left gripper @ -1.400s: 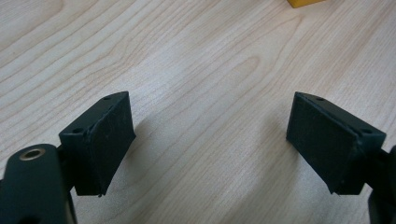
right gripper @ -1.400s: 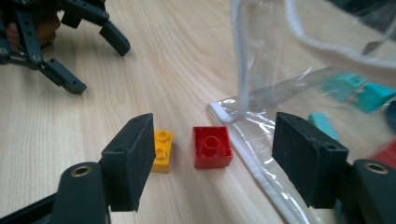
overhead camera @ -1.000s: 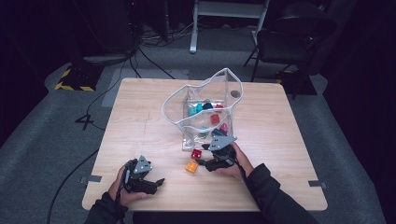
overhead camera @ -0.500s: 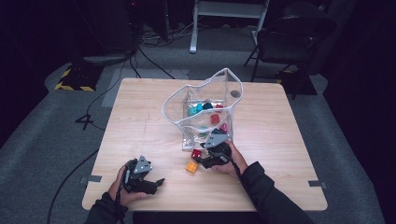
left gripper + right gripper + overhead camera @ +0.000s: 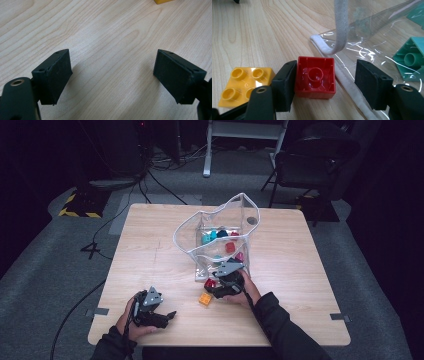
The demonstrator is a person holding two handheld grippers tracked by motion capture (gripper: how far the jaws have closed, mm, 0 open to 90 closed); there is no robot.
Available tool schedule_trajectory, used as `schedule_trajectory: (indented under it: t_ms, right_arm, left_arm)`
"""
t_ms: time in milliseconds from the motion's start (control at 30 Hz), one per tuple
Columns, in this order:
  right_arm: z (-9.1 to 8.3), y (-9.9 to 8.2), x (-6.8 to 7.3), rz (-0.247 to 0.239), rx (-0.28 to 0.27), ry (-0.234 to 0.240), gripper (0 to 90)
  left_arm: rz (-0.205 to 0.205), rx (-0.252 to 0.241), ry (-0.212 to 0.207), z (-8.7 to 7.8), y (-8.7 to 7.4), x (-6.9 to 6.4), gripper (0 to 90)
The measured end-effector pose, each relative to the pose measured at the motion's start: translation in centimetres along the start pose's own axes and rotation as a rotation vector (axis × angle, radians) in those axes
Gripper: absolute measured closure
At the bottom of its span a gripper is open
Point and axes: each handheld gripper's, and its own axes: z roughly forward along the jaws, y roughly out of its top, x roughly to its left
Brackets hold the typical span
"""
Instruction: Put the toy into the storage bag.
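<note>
The light wooden table (image 5: 145, 240) stands on a grey carpeted floor (image 5: 45, 270), its grain running from its left edge to its right. Beyond the table's far right corner sits a black chair (image 5: 310, 162), beyond the middle of its far edge rises a white metal stand (image 5: 240, 129), and beyond its far left corner lies a yellow-and-black striped block (image 5: 76, 209) with black cables (image 5: 160, 180) snaking over the floor between block and stand. Short strips of grey tape (image 5: 99, 311) lie on the floor just beside the table's two near corners, and another black cable (image 5: 75, 309) trails away past its near left corner.
</note>
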Motion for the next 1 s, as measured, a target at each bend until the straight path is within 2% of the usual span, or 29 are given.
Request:
schedule_trajectory:
  t_ms: [167, 500, 600, 700, 733, 800, 900, 1000]
  right_arm:
    - [-0.1, -0.1, 0.1, -0.001, -0.001, 0.003, 37.8]
    - [-0.6, -0.2, 0.5, -0.001, 0.002, -0.028, 43.9]
    - [-0.6, -0.1, 0.7, -0.028, 0.016, -0.046, 45.5]
    - [-1.1, 0.1, 1.2, -0.054, -0.007, -0.039, 47.8]
    - [-1.1, 0.2, 1.3, -0.065, 0.003, -0.026, 49.2]
    - [-0.9, 0.2, 1.5, -0.076, 0.037, -0.050, 50.6]
    - [-0.6, -0.1, 1.2, -0.034, 0.024, -0.008, 53.7]
    - [-0.6, -0.1, 1.2, -0.032, 0.021, 0.007, 58.6]
  left_arm:
    - [0.000, 0.000, 0.000, 0.0, 0.0, 0.0, 15.2]
    - [0.001, -0.001, -0.004, 0.0, 0.0, 0.0, 15.3]
    - [0.001, -0.002, -0.004, 0.0, 0.0, 0.0, 15.3]
    - [0.001, -0.001, -0.004, 0.0, 0.0, 0.0, 15.3]
    - [0.001, -0.001, -0.004, 0.0, 0.0, 0.0, 15.3]
    - [0.001, 0.000, -0.002, 0.0, 0.0, 0.0, 15.3]
    - [0.001, -0.001, -0.004, 0.0, 0.0, 0.0, 15.3]
    - [0.001, 0.000, -0.002, 0.0, 0.0, 0.0, 15.3]
